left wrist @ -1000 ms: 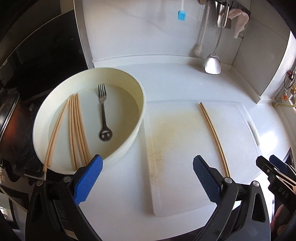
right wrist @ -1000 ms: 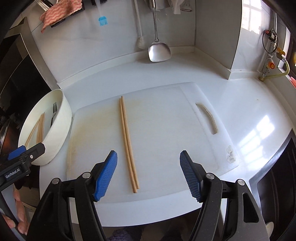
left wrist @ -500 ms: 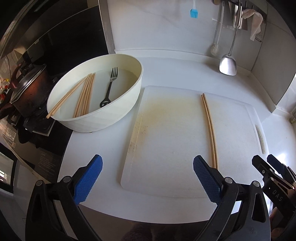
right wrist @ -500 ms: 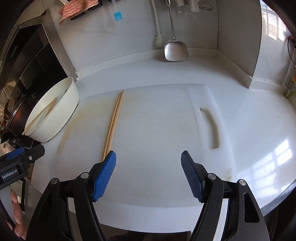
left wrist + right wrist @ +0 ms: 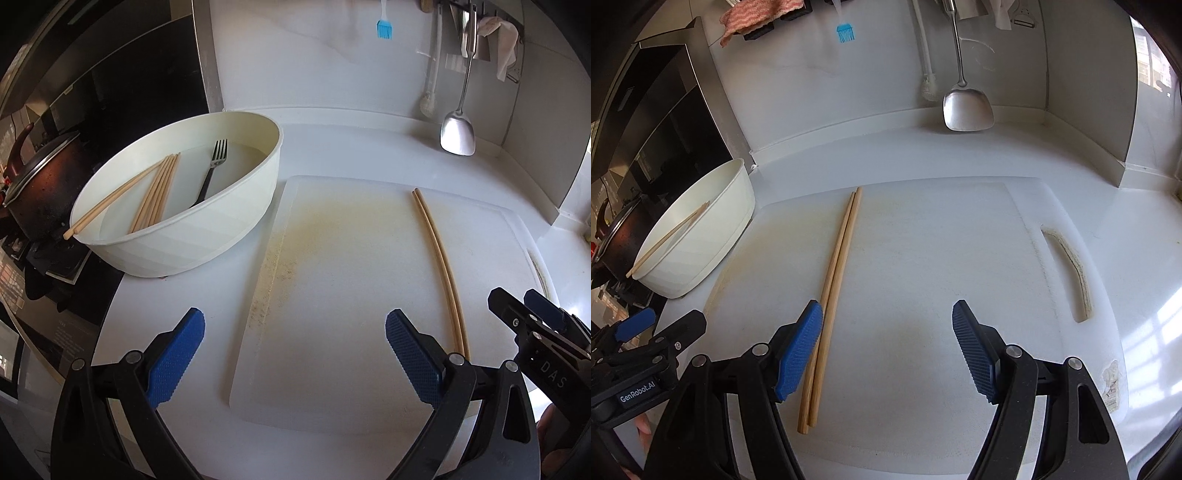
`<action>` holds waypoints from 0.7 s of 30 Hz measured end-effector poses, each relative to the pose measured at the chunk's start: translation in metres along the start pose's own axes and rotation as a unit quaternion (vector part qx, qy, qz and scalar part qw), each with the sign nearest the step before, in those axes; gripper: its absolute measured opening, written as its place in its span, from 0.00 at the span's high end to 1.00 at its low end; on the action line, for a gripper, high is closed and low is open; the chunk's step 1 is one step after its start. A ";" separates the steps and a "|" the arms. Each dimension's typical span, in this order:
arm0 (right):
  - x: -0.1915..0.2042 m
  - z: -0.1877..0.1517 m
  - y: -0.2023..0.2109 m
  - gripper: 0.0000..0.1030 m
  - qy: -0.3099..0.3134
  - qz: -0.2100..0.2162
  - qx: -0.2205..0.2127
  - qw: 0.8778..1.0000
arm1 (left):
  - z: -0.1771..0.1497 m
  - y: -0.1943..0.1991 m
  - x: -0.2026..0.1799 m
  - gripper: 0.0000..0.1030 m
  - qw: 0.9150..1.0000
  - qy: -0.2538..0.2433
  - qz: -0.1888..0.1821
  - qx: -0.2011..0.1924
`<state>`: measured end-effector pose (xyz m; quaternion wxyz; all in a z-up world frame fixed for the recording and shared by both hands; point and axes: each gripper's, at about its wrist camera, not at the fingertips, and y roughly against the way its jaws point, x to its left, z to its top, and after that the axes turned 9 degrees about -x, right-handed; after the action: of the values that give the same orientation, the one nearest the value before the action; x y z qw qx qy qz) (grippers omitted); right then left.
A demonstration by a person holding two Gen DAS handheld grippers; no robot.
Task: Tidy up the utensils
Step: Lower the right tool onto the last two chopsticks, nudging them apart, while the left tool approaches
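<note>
a pair of light, stiff, slippery-looking chopsticks (image 5: 833,295) is lying on the cutting board (image 5: 923,277), just inside the right gripper (image 5: 886,345) hovering wide open and empty, the left gripper (image 5: 295,354) likewise, probably gripping best mid-length.

From the left wrist the bowl's (image 5: 207,236) near wall hides the fork's (image 5: 212,173) handle end, the right gripper (image 5: 532,314) is cut by the edge, and the hanging spatula's (image 5: 966,107) handle top runs out of view.
</note>
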<state>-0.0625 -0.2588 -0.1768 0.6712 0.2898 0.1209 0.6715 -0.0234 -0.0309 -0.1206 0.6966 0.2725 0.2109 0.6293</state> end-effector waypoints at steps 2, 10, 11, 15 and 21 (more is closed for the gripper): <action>0.002 -0.002 -0.004 0.33 0.002 -0.002 0.005 1.000 | -0.001 -0.002 0.000 0.06 1.000 0.004 -0.005 0.001; 0.008 -0.005 -0.014 0.33 0.016 -0.007 0.008 1.000 | -0.002 -0.006 0.006 0.06 1.000 0.013 -0.002 0.002; 0.008 -0.005 -0.015 0.33 0.018 -0.008 0.007 1.000 | -0.002 -0.006 0.006 0.06 1.000 0.014 -0.001 0.002; 0.010 -0.007 -0.016 0.33 0.023 -0.011 0.010 1.000 | -0.004 -0.007 0.008 0.06 1.000 0.018 0.000 0.003; 0.016 -0.010 -0.017 0.33 0.035 -0.018 0.012 0.999 | -0.006 -0.007 0.009 0.06 1.000 0.021 -0.001 0.004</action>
<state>-0.0526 -0.2395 -0.1902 0.6750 0.2716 0.1579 0.6676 -0.0207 -0.0215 -0.1296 0.6914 0.2618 0.2282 0.6335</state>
